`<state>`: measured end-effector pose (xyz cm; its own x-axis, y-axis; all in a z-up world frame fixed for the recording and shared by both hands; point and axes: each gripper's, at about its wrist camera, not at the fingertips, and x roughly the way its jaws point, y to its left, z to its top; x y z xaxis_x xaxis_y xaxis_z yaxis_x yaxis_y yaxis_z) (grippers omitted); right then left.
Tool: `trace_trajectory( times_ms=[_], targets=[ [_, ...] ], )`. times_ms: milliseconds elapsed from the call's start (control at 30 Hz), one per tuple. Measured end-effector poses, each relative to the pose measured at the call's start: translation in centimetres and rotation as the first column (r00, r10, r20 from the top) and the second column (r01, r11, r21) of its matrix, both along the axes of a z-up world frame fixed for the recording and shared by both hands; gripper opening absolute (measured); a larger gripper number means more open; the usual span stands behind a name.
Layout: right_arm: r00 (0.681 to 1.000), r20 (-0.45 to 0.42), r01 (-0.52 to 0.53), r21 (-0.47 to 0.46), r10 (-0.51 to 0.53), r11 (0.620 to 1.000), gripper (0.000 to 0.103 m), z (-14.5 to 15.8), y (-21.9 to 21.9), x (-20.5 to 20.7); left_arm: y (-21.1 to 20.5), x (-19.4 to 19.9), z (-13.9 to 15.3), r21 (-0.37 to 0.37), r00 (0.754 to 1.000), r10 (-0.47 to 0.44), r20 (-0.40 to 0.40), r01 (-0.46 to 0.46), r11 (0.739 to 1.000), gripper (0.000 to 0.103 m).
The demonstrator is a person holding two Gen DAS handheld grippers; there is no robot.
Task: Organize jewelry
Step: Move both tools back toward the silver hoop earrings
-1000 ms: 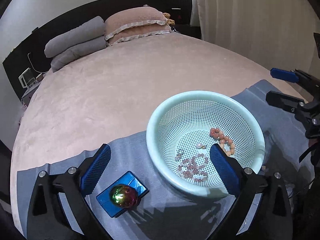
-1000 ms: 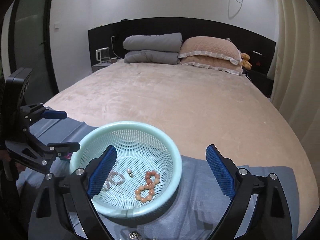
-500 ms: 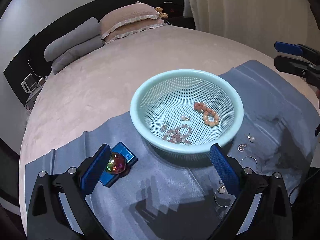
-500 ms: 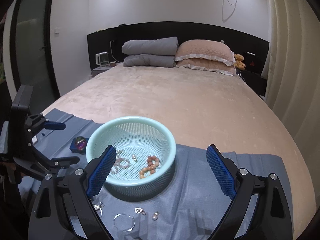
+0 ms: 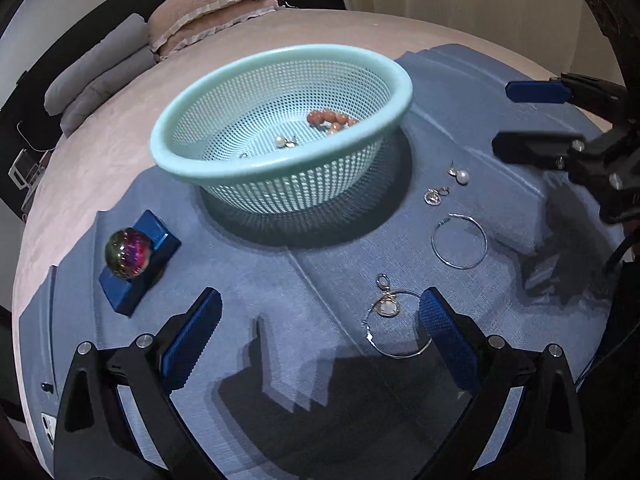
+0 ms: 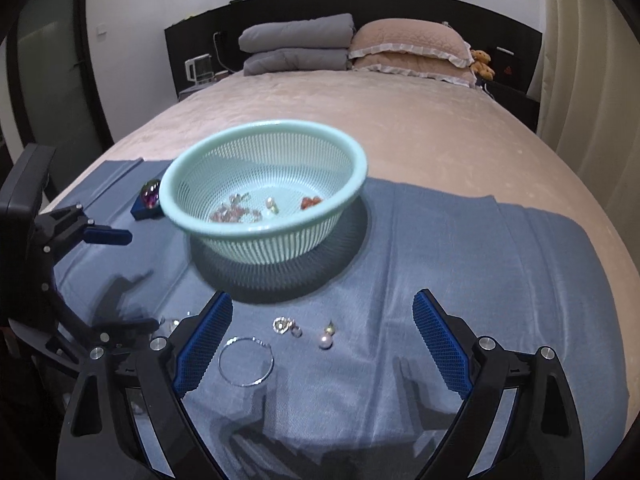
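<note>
A mint mesh basket [image 5: 208, 168] [image 6: 352, 184] stands on a blue cloth [image 5: 280, 320] [image 6: 460, 264] and holds an orange bead bracelet [image 5: 332, 120], a pink bead bracelet [image 6: 234, 213] and a pearl earring [image 5: 282, 143]. On the cloth in front lie a pearl earring [image 5: 461, 176] [image 6: 325, 340], a small pendant [image 5: 434, 196] [image 6: 283, 325], a silver hoop [image 5: 460, 240] [image 6: 246, 360] and a pendant on a ring [image 5: 386, 308]. My left gripper [image 5: 320, 340] is open above the cloth. My right gripper [image 6: 320, 344] is open over the loose pieces.
An iridescent ball [image 5: 128, 254] [image 6: 151, 192] sits on a blue box [image 5: 138, 264] left of the basket. The cloth lies on a pink bed [image 6: 400, 120] with pillows [image 6: 408, 48] and folded grey bedding [image 6: 296, 48] at the headboard. Curtains hang at the right.
Both grippers have pulled back from the basket and tilted down. The basket now looks farther away, and the loose jewelry on the cloth in front of it has come into view.
</note>
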<state>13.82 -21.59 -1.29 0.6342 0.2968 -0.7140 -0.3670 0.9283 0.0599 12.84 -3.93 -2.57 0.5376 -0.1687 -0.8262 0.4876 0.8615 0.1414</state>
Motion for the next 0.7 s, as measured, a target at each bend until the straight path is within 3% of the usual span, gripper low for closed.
trace_trajectory(
  times_ms=[267, 400, 467, 533, 600, 700],
  targets=[
    [0.993, -0.083, -0.086, -0.044, 0.082, 0.995, 0.087, -4.1, 3.3, -0.9, -1.3, -0.6, -2.7, -0.002, 0.998, -0.045, -0.045, 0.045, 0.999, 0.097],
    [0.991, -0.106, -0.085, -0.046, 0.080, 0.995, 0.086, -5.2, 3.6, -0.9, 0.0, -0.1, -3.3, -0.095, 0.996, -0.028, -0.084, 0.020, 0.995, 0.095],
    [0.991, -0.107, -0.087, -0.041, 0.083, 0.995, 0.085, -5.6, 3.8, -0.9, 0.0, -0.5, -3.5, -0.093, 0.997, -0.037, -0.071, 0.030, 0.995, 0.090],
    [0.990, -0.094, -0.107, -0.036, 0.103, 0.994, 0.078, -5.7, 3.9, -1.1, -0.2, -0.8, -3.4, -0.094, 0.996, -0.061, -0.065, 0.054, 0.994, 0.082],
    [0.989, -0.089, -0.121, -0.027, 0.118, 0.992, 0.058, -5.6, 4.1, -1.2, -0.3, -1.0, -3.3, -0.094, 0.995, -0.075, -0.067, 0.069, 0.993, 0.068],
    [0.987, -0.096, -0.130, -0.010, 0.128, 0.992, 0.043, -5.5, 4.3, -1.3, -0.2, -1.0, -3.0, -0.089, 0.994, -0.077, -0.074, 0.071, 0.994, 0.051]
  ],
)
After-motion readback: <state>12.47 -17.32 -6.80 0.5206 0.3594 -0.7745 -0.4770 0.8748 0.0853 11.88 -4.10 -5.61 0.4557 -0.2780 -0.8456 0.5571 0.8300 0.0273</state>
